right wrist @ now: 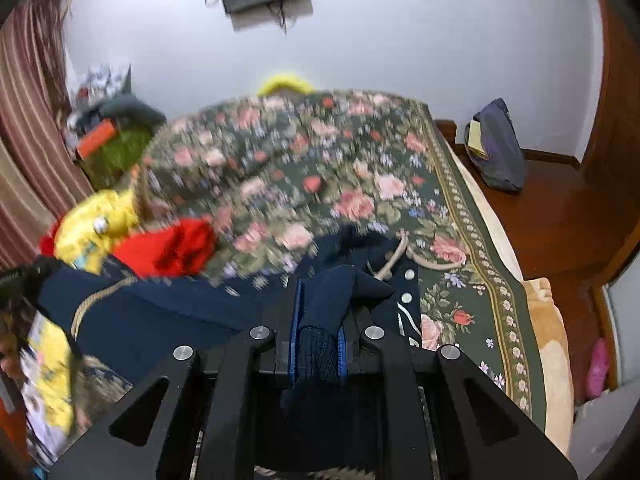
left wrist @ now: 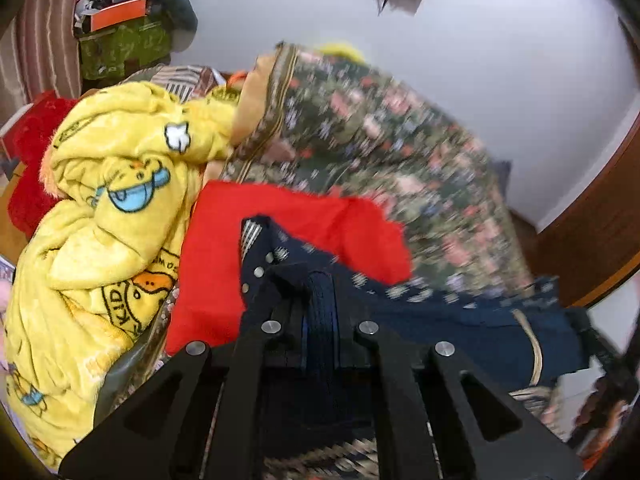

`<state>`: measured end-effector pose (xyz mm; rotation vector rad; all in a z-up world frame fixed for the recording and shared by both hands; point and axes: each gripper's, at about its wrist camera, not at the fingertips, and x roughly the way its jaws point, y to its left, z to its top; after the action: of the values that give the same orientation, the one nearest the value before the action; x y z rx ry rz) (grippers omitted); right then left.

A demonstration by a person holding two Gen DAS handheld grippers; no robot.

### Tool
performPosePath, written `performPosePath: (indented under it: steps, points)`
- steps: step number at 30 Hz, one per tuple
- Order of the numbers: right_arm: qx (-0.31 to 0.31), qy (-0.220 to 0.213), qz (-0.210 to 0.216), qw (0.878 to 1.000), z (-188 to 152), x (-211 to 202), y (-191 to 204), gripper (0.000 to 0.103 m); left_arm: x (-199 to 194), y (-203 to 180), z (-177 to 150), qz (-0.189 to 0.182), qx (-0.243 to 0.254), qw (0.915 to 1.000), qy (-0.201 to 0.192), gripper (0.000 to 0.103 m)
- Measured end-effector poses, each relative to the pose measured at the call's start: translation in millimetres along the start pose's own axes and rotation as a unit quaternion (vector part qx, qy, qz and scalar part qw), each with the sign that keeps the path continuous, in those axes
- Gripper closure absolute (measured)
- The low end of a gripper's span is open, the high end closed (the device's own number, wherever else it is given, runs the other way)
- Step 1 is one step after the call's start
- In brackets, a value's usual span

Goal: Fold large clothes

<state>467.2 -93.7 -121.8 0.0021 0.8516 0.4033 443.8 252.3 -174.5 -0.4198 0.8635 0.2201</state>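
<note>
A navy garment [left wrist: 460, 320] with snap buttons and a beige drawstring hangs stretched between both grippers above the bed. My left gripper [left wrist: 318, 300] is shut on a bunched navy edge of it. In the right wrist view the same navy garment [right wrist: 168, 308] spans leftward, and my right gripper [right wrist: 320, 320] is shut on its other bunched edge beside the snaps. The far black left gripper [right wrist: 24, 280] shows at the left edge of the right wrist view. Both views are blurred by motion.
A floral green bedspread [right wrist: 320, 168] covers the bed. A red garment [left wrist: 288, 232] and a yellow cartoon-print fleece [left wrist: 108, 216] lie on it at the left. A dark bag [right wrist: 496, 148] leans on the wall by the wooden floor [right wrist: 560, 224]. Striped curtains [right wrist: 28, 112] hang at left.
</note>
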Motion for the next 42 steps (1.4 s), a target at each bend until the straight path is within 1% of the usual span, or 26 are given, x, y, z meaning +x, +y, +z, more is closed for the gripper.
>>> performPosePath:
  steps: [2, 4, 7, 9, 10, 11, 12, 13, 15, 16, 18, 20, 21, 23, 26, 29, 32, 33, 35, 39, 42]
  points:
    - [-0.009, 0.006, -0.008, 1.0, -5, 8, -5, 0.089, 17, 1, -8, 0.016, 0.011, 0.9998, 0.01, 0.094]
    - [-0.003, 0.012, 0.004, 1.0, -9, 12, -17, 0.088, 29, 7, -15, 0.021, 0.004, 0.9995, 0.023, 0.09]
    - [0.01, 0.018, 0.027, 0.999, -14, 6, -31, 0.088, 41, 17, -25, 0.007, -0.022, 0.9986, 0.047, 0.089]
    - [0.008, 0.016, 0.019, 1.0, -14, -1, -36, 0.086, 41, 20, -29, 0.008, -0.018, 0.9985, 0.05, 0.089]
    - [0.003, 0.006, -0.011, 1.0, -14, -10, -39, 0.083, 38, 20, -31, 0.012, -0.012, 0.9984, 0.054, 0.088]
    - [-0.003, -0.008, -0.055, 0.998, -15, -20, -42, 0.082, 37, 20, -31, 0.014, -0.009, 0.9982, 0.058, 0.087]
    - [-0.006, -0.015, -0.077, 0.997, -16, -25, -43, 0.082, 33, 19, -33, 0.015, -0.009, 0.9977, 0.065, 0.087]
    - [-0.01, -0.023, -0.089, 0.996, -17, -36, -46, 0.082, 28, 18, -33, 0.016, -0.009, 0.9974, 0.07, 0.085]
    - [-0.013, -0.029, -0.075, 0.997, -21, -51, -50, 0.082, 15, 14, -34, 0.019, -0.002, 0.9974, 0.07, 0.081]
    - [-0.018, -0.032, -0.074, 0.997, -25, -61, -49, 0.082, 5, 10, -34, 0.021, 0.007, 0.9977, 0.064, 0.077]
    - [-0.034, -0.033, -0.075, 0.996, -31, -73, -44, 0.082, -16, 0, -33, 0.019, 0.029, 0.9985, 0.043, 0.07]
    - [-0.05, -0.029, -0.056, 0.997, -39, -84, -35, 0.082, -43, -10, -33, 0.019, 0.054, 0.9983, 0.014, 0.059]
    - [-0.052, -0.027, -0.043, 0.997, -41, -87, -32, 0.082, -51, -13, -33, 0.017, 0.059, 0.9981, 0.005, 0.057]
    - [-0.052, -0.023, -0.02, 0.998, -46, -89, -23, 0.082, -69, -18, -36, 0.009, 0.07, 0.9974, -0.011, 0.049]
    - [-0.054, -0.013, 0.011, 0.998, -52, -86, -10, 0.082, -81, -26, -45, 0.0, 0.09, 0.9958, -0.012, 0.048]
    - [-0.068, 0.0, 0.03, 0.997, -57, -73, 7, 0.082, -73, -36, -61, -0.001, 0.116, 0.9931, 0.011, 0.048]
    - [-0.094, 0.019, 0.033, 0.995, -63, -57, 24, 0.082, -51, -46, -80, -0.001, 0.15, 0.9873, 0.05, 0.048]
    - [-0.1, 0.024, 0.033, 0.994, -65, -51, 28, 0.082, -46, -47, -85, 0.002, 0.158, 0.9859, 0.056, 0.048]
    - [-0.106, 0.037, 0.037, 0.993, -68, -39, 34, 0.082, -29, -48, -94, 0.02, 0.171, 0.9831, 0.061, 0.048]
    - [-0.113, 0.059, 0.038, 0.991, -72, -15, 44, 0.082, 3, -40, -95, 0.053, 0.168, 0.9821, 0.067, 0.048]
    - [-0.126, 0.063, 0.032, 0.989, -68, 1, 50, 0.082, 23, -37, -85, 0.064, 0.162, 0.9822, 0.071, 0.048]
